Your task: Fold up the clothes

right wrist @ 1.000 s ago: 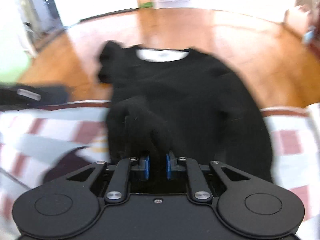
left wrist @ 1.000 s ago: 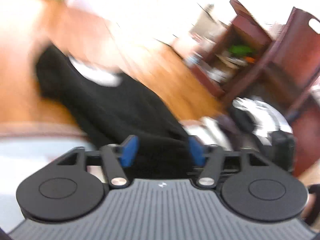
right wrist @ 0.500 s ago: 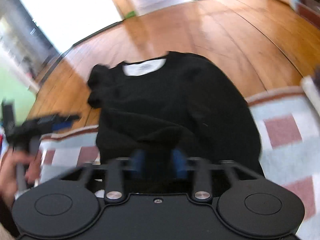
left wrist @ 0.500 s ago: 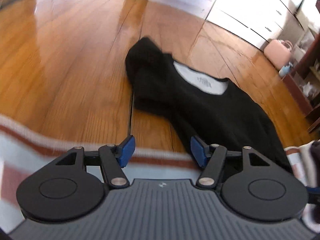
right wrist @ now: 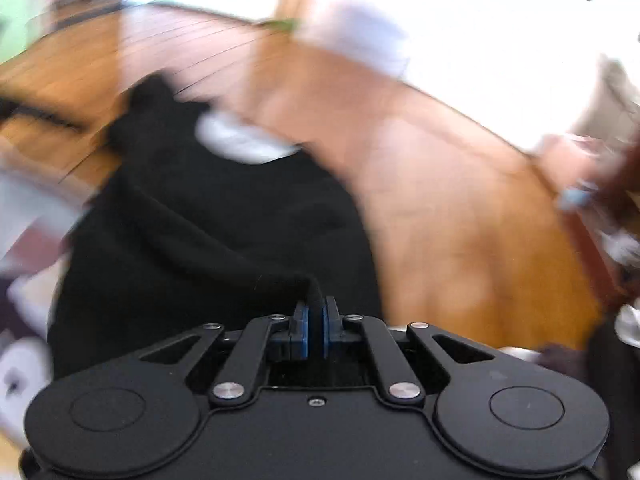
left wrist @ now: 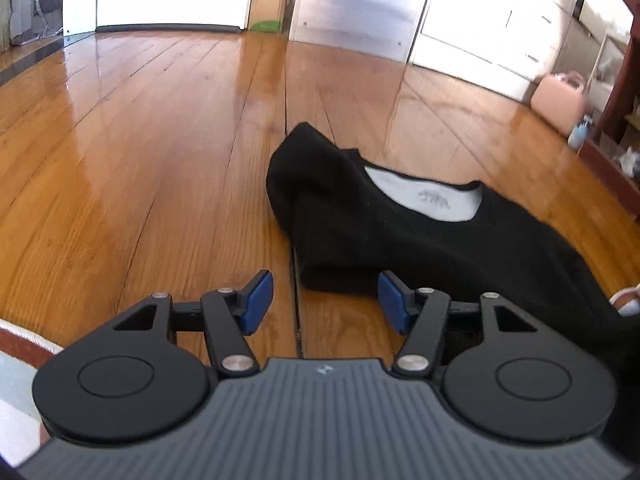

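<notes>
Closest in the left wrist view, the left gripper (left wrist: 325, 300) hangs low over the glossy wooden plank floor (left wrist: 160, 140) with its blue-padded jaws spread wide and nothing between them. A corner of a pale rug with a red-brown border (left wrist: 24, 338) shows at the lower left edge. Just beyond the right-hand blue pad (left wrist: 394, 300), the near folded edge of the black knit sweater (left wrist: 400, 232) lies on the boards; the pad sits close to that edge, though whether it touches cannot be told. The sweater stretches away to the right, its neck opening showing a light grey inner lining with a printed label (left wrist: 432, 198). Farther off, a pink case (left wrist: 560, 100) stands near the dark red wooden furniture (left wrist: 624, 60), with white cupboard doors (left wrist: 480, 12) along the far wall.

In the blurred right wrist view, the right gripper (right wrist: 315, 330) has its jaws pressed together on a raised ridge of the black sweater (right wrist: 180, 220), the cloth rising to the pads in a taut fold. Past it the garment spreads across the floor (right wrist: 440, 220), its pale neckline at the far end.
</notes>
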{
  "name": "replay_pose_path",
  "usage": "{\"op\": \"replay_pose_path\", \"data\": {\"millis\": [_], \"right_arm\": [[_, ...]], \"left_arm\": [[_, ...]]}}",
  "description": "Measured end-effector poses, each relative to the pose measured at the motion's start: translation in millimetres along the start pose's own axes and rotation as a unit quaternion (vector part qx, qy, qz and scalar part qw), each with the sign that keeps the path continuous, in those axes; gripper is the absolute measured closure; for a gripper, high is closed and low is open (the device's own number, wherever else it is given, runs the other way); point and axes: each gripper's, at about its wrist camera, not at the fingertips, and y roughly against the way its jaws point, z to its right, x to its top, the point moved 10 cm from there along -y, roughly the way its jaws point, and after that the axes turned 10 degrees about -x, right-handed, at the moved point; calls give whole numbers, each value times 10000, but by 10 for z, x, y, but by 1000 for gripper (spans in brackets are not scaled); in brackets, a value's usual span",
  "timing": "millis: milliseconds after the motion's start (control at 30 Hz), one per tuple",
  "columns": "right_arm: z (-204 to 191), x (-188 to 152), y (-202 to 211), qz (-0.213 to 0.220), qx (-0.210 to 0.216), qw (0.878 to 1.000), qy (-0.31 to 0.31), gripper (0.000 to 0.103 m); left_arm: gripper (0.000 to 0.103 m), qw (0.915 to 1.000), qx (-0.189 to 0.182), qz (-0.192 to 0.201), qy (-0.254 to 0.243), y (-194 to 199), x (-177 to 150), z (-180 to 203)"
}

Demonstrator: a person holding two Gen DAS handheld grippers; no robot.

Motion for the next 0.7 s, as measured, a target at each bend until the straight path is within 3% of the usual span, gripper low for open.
{"op": "replay_pose_path", "data": {"millis": [100,200,333,467,600,633,700], "right_arm": [[456,-104,-162,-305,-647,9965,-439,97],[808,-347,-349,-763,-1018,9894,-706,97],[880,-565,-542,-1093,-895,9851,-985,97],[852,-609,-548,-1021,-847,9865,-964,97],[893,-583,-480,-912,-695,9883,-1003,97],[887,-578,-445,-866,-600,9890,-1042,97],[848,-547,-397,-735,-267,9910,-1084,96]], "left_arm": [[45,9999,-99,-58,-29,-84,-41,92],[44,9985,89,-195,-500,-200,-78,252],[44,9927,322,-376,-1102,-351,-120,466],[33,9955,-531,-688,-370,-464,-175,648],[29,9911,-952,-896,245,-572,-322,749],[29,9894,-1035,-944,371,-598,-358,774],[30,9932,-645,-962,-87,-669,-441,775]]}}
